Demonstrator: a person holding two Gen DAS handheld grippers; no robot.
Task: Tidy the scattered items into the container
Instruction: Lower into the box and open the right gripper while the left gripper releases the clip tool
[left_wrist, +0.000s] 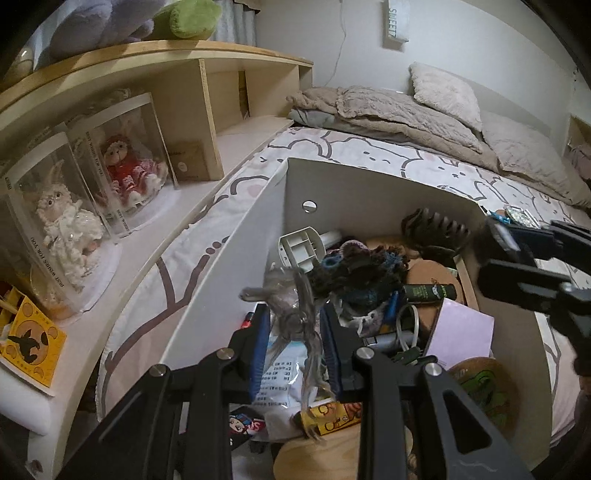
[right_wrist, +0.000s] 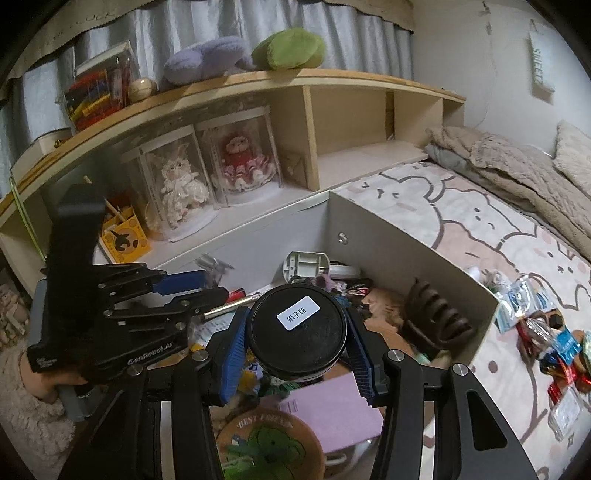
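White open box (left_wrist: 354, 192) on the patterned bed sheet (left_wrist: 369, 147), crammed with a brown claw clip (right_wrist: 436, 317), knitted scrunchies (left_wrist: 354, 269), purple card (left_wrist: 461, 328), left gripper (left_wrist: 293, 343) pinching a grey feathery tuft (left_wrist: 299, 314) over the box, right gripper (right_wrist: 297, 334) clamping a black round jar (right_wrist: 297, 326) above it, wrapped trinkets (right_wrist: 546, 332) scattered on the sheet beside the box.
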